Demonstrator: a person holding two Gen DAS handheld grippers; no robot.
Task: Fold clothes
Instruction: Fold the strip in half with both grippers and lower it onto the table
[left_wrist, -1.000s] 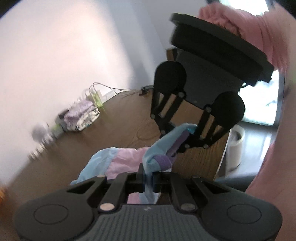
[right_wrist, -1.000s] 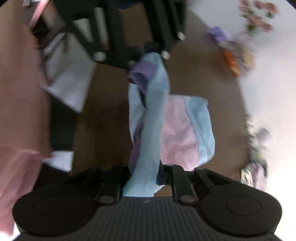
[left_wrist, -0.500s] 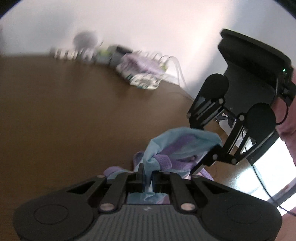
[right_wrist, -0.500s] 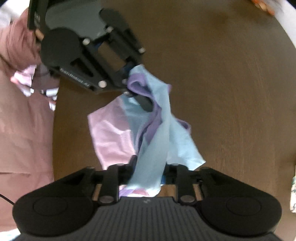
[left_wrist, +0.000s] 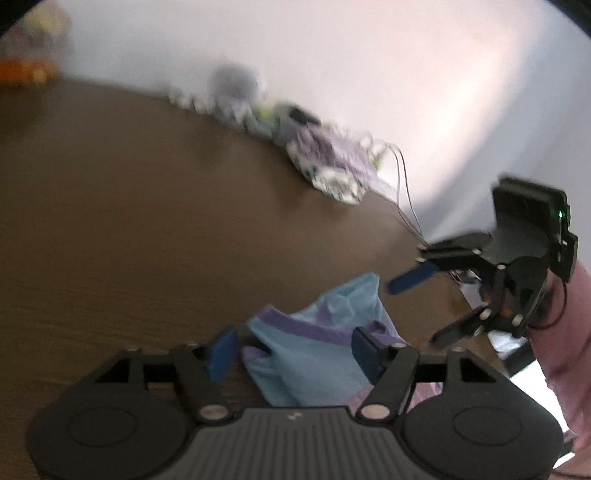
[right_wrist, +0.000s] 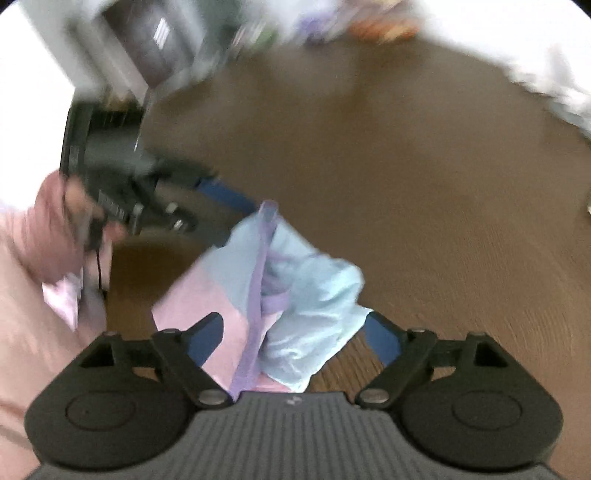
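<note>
I see both tongs spread, left and right, around the garment on the counter; beyond it, a blurry pouch by the wall.

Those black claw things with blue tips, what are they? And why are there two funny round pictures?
They are hand-held grabbers; a person holds one in each hand. Each carries a camera looking along its fingers, so one picture per grabber. In the left camera's picture you see the left gripper up close and the right gripper further off. Both are open, holding nothing. Between them, the crumpled light-blue, pink and purple cloth garment lies on the brown wooden table. A patterned pouch sits near the wall.
</note>
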